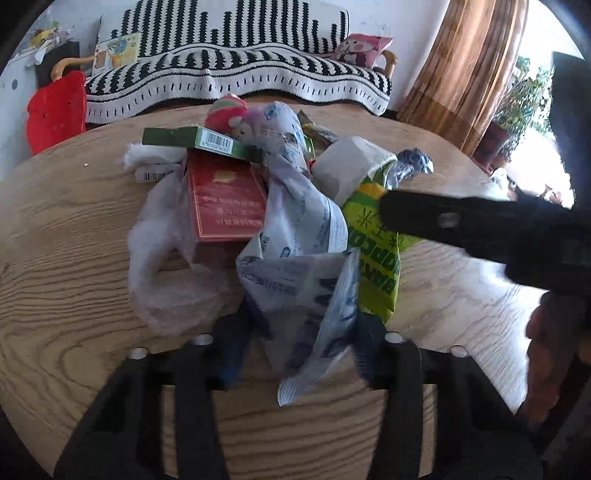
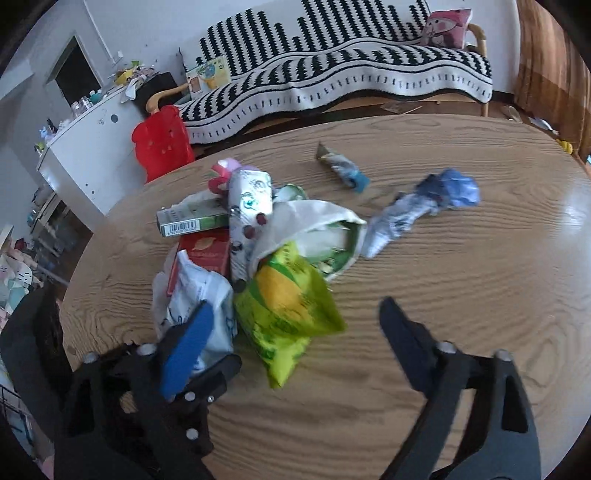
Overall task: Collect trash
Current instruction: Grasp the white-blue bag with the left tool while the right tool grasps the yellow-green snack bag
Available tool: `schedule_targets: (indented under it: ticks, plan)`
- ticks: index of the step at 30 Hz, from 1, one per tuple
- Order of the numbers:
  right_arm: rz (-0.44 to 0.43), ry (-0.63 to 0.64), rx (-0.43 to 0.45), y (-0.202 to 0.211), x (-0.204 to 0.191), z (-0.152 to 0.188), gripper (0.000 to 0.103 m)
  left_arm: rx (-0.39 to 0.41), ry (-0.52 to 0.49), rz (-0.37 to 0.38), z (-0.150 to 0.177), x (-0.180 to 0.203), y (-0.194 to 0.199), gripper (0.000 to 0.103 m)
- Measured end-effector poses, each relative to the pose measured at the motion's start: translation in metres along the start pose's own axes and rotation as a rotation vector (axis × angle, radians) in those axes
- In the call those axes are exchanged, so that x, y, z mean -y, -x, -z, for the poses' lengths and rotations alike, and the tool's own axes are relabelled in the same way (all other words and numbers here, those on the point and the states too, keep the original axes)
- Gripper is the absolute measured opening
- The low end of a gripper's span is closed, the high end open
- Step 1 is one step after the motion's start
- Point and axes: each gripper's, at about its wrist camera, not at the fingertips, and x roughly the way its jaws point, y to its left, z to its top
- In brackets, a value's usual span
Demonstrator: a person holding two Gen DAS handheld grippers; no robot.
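A heap of trash lies on the round wooden table (image 1: 74, 229): a red carton (image 1: 225, 199), a green box (image 1: 195, 140), a crumpled white bag (image 1: 166, 273), a white-blue wrapper (image 1: 303, 258) and a yellow-green snack bag (image 1: 373, 254). My left gripper (image 1: 301, 332) stands open around the white-blue wrapper's near end. My right gripper (image 2: 295, 310) is open, its fingers straddling the snack bag (image 2: 288, 314) from the near side. One right finger (image 1: 443, 221) reaches over the snack bag in the left wrist view. Apart from the heap lie a crumpled blue wrapper (image 2: 424, 206) and a small wrapper (image 2: 343, 168).
A sofa with a black-and-white striped cover (image 2: 351, 62) stands behind the table. A red plastic stool (image 2: 162, 144) and a white cabinet (image 2: 85, 147) are at the left. A brown curtain (image 1: 469, 62) hangs at the right. A pink pillow (image 2: 447, 22) lies on the sofa.
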Motion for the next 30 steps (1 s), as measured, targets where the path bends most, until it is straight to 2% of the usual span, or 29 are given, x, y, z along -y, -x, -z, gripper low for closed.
schedule_targets:
  ticks: [1, 2, 3, 12, 20, 30]
  plan:
    - [-0.011, -0.002, -0.005, -0.006, -0.003, 0.0, 0.059, 0.002, 0.004, 0.008, 0.0, 0.0, 0.001, 0.045]
    - [-0.029, -0.009, -0.014, -0.01, -0.003, 0.001, 0.049, 0.004, 0.008, 0.016, 0.001, -0.001, 0.0, 0.044]
    - [-0.048, -0.021, -0.017, -0.013, -0.002, 0.004, 0.046, 0.012, 0.012, 0.015, 0.002, -0.001, 0.001, 0.043]
    - [-0.029, 0.005, 0.036, 0.008, 0.004, 0.016, 0.043, 0.059, 0.013, -0.026, 0.01, -0.006, 0.018, 0.041]
    - [-0.037, -0.055, 0.06, 0.02, 0.018, 0.018, 0.043, 0.04, 0.012, -0.016, 0.014, -0.012, 0.018, 0.041]
    - [-0.028, -0.049, 0.075, 0.024, 0.02, 0.019, 0.043, 0.037, 0.014, -0.011, 0.014, -0.015, 0.018, 0.041]
